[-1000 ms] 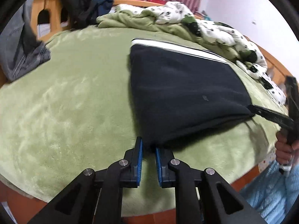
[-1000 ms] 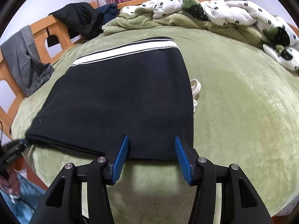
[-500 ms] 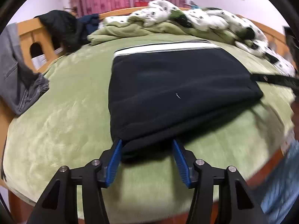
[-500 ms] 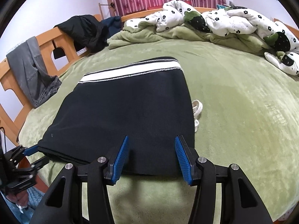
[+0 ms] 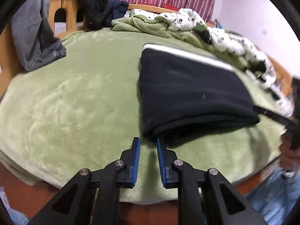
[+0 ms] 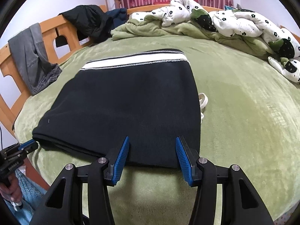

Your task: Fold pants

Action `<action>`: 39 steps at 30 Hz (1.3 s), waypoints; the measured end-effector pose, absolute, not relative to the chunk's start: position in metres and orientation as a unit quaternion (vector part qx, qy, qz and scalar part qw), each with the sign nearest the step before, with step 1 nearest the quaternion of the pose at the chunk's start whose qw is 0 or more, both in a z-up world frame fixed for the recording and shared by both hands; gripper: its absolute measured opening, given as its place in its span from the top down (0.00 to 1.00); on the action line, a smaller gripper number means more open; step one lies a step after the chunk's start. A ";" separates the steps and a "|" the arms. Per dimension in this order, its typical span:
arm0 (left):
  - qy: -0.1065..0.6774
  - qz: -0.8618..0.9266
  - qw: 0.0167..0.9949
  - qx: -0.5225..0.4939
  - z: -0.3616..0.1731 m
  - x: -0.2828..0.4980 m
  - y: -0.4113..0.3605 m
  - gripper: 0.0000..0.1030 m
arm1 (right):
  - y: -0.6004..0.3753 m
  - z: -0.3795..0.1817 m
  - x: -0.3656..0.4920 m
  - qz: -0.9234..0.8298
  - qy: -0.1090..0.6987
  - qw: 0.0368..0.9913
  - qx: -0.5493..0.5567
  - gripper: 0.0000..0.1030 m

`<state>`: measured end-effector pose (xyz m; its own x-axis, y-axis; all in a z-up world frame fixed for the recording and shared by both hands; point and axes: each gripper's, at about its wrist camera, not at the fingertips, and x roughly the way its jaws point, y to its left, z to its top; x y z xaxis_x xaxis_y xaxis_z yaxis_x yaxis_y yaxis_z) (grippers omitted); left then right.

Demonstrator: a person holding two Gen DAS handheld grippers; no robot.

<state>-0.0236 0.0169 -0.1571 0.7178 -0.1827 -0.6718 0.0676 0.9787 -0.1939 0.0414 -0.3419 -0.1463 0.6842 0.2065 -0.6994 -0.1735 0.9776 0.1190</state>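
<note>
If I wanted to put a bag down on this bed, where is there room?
The widest bare stretch of green blanket lies between the folded black pants and the grey jeans on the wooden rail. Another lies right of the pants. The far end is crowded with a rumpled flowered quilt.

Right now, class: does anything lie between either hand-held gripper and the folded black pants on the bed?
Nothing visible does. The left hand-held gripper sits at the near corner of the black pants, with only green blanket around it. The right hand-held gripper already straddles their near edge.
</note>
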 end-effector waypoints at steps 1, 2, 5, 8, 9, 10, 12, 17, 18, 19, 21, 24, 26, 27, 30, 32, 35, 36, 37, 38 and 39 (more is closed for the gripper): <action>0.363 -0.079 0.925 -0.085 -0.151 -0.026 0.018 0.83 | -0.343 -0.145 0.040 0.106 0.379 0.919 0.022 0.50; 0.350 -0.093 0.928 -0.084 -0.143 -0.027 0.016 0.83 | -0.344 -0.142 0.039 0.108 0.372 0.922 0.023 0.50; 0.320 -0.119 0.938 -0.063 -0.121 -0.017 -0.001 0.72 | -0.348 -0.133 0.038 0.117 0.347 0.930 0.037 0.50; 0.335 -0.118 0.934 -0.029 -0.119 0.012 -0.027 0.70 | -0.347 -0.135 0.046 0.119 0.348 0.929 0.044 0.50; 0.344 -0.110 0.932 -0.021 -0.123 0.021 -0.031 0.70 | -0.345 -0.140 0.051 0.112 0.360 0.926 0.038 0.50; 0.367 -0.107 0.924 -0.018 -0.134 0.033 -0.035 0.70 | -0.344 -0.145 0.055 0.105 0.371 0.922 0.032 0.50; 0.394 -0.108 0.912 -0.032 -0.150 0.042 -0.036 0.69 | -0.340 -0.161 0.064 0.084 0.407 0.909 0.015 0.50; 0.395 -0.125 0.906 -0.083 -0.144 0.030 -0.019 0.69 | -0.340 -0.160 0.054 0.075 0.420 0.904 0.009 0.50; 0.393 -0.125 0.907 -0.084 -0.141 0.027 -0.018 0.68 | -0.343 -0.156 0.050 0.074 0.417 0.906 0.018 0.50; 0.392 -0.117 0.909 -0.073 -0.138 0.023 -0.018 0.67 | -0.346 -0.152 0.048 0.072 0.415 0.907 0.024 0.50; 0.390 -0.102 0.914 -0.049 -0.133 0.016 -0.022 0.67 | -0.350 -0.144 0.042 0.075 0.410 0.908 0.037 0.50; 0.396 -0.093 0.913 -0.028 -0.121 0.008 -0.033 0.66 | -0.348 -0.125 0.032 0.073 0.406 0.910 0.043 0.50; 0.397 -0.087 0.914 -0.022 -0.110 0.002 -0.039 0.62 | -0.344 -0.113 0.024 0.070 0.401 0.912 0.048 0.49; 0.394 -0.087 0.915 -0.022 -0.104 -0.003 -0.041 0.62 | -0.341 -0.105 0.017 0.067 0.395 0.915 0.048 0.48; 0.388 -0.087 0.917 -0.030 -0.078 -0.017 -0.047 0.51 | -0.330 -0.081 -0.002 0.051 0.376 0.925 0.030 0.41; 0.372 -0.078 0.925 -0.032 -0.060 -0.028 -0.051 0.42 | -0.325 -0.067 -0.012 0.049 0.368 0.928 0.023 0.40; 0.353 -0.058 0.933 -0.022 -0.039 -0.042 -0.056 0.37 | -0.324 -0.045 -0.026 0.058 0.361 0.930 0.029 0.39; 0.350 -0.054 0.935 -0.020 -0.034 -0.046 -0.056 0.36 | -0.325 -0.040 -0.032 0.056 0.356 0.932 0.034 0.36; 0.347 -0.049 0.936 -0.017 -0.029 -0.051 -0.057 0.35 | -0.326 -0.036 -0.037 0.057 0.351 0.934 0.039 0.23; 0.346 -0.045 0.937 -0.015 -0.027 -0.054 -0.058 0.35 | -0.327 -0.034 -0.042 0.058 0.347 0.935 0.041 0.12; 0.345 -0.041 0.938 -0.015 -0.025 -0.057 -0.058 0.35 | -0.328 -0.032 -0.046 0.057 0.343 0.937 0.041 0.10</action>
<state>-0.0570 -0.0581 -0.0247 0.7591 -0.0876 -0.6451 0.0676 0.9962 -0.0558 -0.0461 -0.3285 -0.0320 0.7587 0.1340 -0.6375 -0.0777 0.9902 0.1157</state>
